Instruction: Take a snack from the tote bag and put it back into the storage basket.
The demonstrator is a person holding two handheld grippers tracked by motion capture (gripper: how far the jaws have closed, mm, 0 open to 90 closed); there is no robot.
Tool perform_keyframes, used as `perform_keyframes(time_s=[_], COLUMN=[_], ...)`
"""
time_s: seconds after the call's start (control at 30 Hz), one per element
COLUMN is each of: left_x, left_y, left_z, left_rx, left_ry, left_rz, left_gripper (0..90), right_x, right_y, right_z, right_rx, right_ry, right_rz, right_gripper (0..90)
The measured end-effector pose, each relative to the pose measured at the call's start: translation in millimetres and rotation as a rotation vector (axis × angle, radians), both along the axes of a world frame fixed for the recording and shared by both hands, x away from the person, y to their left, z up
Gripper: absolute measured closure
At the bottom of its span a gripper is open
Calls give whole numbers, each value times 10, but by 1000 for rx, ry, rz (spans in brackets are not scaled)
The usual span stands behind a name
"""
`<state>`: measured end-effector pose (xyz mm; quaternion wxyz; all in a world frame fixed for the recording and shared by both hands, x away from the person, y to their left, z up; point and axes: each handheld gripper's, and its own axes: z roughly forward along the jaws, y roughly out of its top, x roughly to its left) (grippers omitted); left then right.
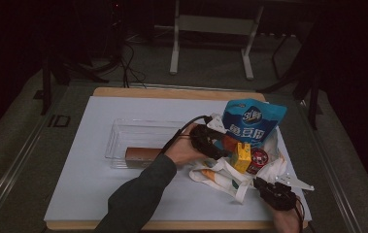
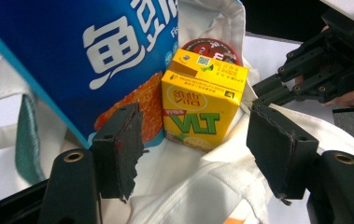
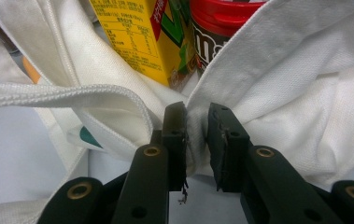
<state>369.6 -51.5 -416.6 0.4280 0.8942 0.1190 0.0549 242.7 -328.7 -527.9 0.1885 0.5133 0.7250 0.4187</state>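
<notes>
A white cloth tote bag point(image 1: 230, 177) lies on the table's right side, its mouth held apart. Inside it stand a blue snack bag point(image 1: 252, 121), a yellow VLT drink carton point(image 2: 202, 107) and a red-lidded tub point(image 2: 212, 46). My left gripper point(image 2: 195, 135) is open at the bag's mouth, jaws either side of the carton and short of it, pads not touching. My right gripper point(image 3: 195, 126) is shut on the tote bag's edge point(image 3: 268, 79), just below the carton point(image 3: 137, 37) and the tub point(image 3: 216, 18). From above, the left gripper point(image 1: 220, 145) is beside the carton point(image 1: 242, 158), the right gripper point(image 1: 269, 187) near the front edge.
A clear plastic tray point(image 1: 123, 131) sits left of the bag, with a brown box point(image 1: 142, 154) at its near side. Everything rests on a white mat point(image 1: 89, 184) over a wooden board. A white stand's legs point(image 1: 174, 53) are on the floor beyond the table.
</notes>
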Motion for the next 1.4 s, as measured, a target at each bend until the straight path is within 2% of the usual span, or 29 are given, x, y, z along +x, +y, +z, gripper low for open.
perform_keyframes(time_s=[0.23,0.43,0.7,1.0,1.17,1.4], left_x=[6,21,76,110,134,178], left_y=[-94,-151,-227,-346,-400,-457], left_z=[-50,-68,-106,-113,-156,-226], left_rx=[7,-3,15,31,29,50], left_ry=[3,17,13,31,35,52], left_rz=[-30,-40,-22,-65,-56,-66], left_gripper=[374,364,311,288,273,226], right_x=[-1,0,-1,0,0,1], right_y=[0,-3,-12,-12,-12,-14], right_z=[0,-2,-8,-9,-9,-9], right_rx=[1,5,14,16,16,16], right_ry=[0,1,1,1,1,3], right_rz=[-1,0,0,1,0,1], right_gripper=[769,767,763,763,763,763])
